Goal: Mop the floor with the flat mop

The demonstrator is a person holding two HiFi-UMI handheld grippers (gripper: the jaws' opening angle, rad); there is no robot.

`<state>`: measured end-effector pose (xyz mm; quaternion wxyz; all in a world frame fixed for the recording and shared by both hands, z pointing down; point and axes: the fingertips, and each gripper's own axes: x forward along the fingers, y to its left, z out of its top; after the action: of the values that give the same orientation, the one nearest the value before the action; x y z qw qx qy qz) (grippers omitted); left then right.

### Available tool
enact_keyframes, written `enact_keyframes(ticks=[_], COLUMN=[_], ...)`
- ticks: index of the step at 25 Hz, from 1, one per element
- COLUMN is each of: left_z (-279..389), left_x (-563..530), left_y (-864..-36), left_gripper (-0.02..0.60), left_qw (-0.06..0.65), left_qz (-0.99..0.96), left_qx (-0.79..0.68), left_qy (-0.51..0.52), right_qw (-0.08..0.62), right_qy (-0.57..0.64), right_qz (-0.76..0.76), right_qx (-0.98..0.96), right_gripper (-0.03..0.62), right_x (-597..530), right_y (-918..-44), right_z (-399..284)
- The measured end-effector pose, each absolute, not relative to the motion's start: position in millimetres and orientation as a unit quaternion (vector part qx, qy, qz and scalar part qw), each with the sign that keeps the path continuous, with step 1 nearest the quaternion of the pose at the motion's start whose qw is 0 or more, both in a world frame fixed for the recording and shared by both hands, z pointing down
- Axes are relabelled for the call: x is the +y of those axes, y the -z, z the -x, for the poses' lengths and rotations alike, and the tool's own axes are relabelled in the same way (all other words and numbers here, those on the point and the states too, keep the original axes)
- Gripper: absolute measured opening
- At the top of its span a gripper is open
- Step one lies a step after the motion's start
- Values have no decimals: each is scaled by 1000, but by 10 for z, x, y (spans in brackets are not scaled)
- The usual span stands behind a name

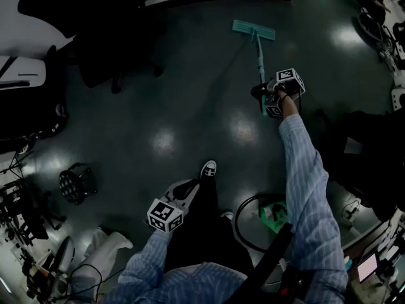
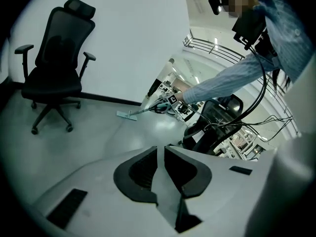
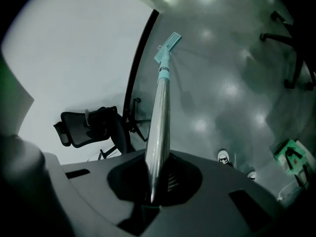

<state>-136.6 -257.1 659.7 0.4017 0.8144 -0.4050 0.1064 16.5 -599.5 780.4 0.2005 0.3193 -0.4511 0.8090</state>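
The flat mop has a teal head [image 1: 253, 30] lying flat on the dark floor near the far wall, and its handle [image 1: 259, 65] runs back toward me. My right gripper [image 1: 271, 94] is shut on that handle, arm stretched forward. In the right gripper view the metal handle [image 3: 160, 127] passes between the jaws of the right gripper [image 3: 157, 184] and ends at the mop head [image 3: 168, 46]. My left gripper [image 1: 185, 189] hangs low beside my leg, away from the mop. In its own view the left gripper [image 2: 160, 172] is shut on nothing, and the mop head [image 2: 127, 114] shows far off.
A black office chair [image 1: 107, 49] stands by the wall at far left, also seen as the chair [image 2: 54, 68]. A round black object [image 1: 76, 183] sits on the floor at left. A green item [image 1: 273, 213] and a cable loop [image 1: 243, 227] lie by my feet. Equipment crowds the right side.
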Motion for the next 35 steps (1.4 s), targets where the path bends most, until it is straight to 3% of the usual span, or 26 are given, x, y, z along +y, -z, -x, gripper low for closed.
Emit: enact_keyframes(ticks=[7, 15, 27, 35], left_z=[1325, 1117, 487, -32], left_x=[-2546, -2354, -1253, -225], left_y=[-6469, -6239, -5853, -5613], left_gripper=[43, 43, 43, 43], left_qw=[391, 362, 331, 305], left_qz=[-824, -844, -879, -904], left_qx=[-399, -386, -332, -286], left_qy=[-100, -91, -84, -94], right_qw=[202, 223, 216, 264], right_qy=[-809, -806, -828, -820], right_qz=[-315, -301, -273, -268], right_qx=[-453, -458, -439, -431], right_gripper=[28, 28, 28, 28], right_x=[-5543, -4224, -1323, 804], right_y=[-7739, -7678, -7391, -7270], right_z=[-185, -569, -1113, -1464])
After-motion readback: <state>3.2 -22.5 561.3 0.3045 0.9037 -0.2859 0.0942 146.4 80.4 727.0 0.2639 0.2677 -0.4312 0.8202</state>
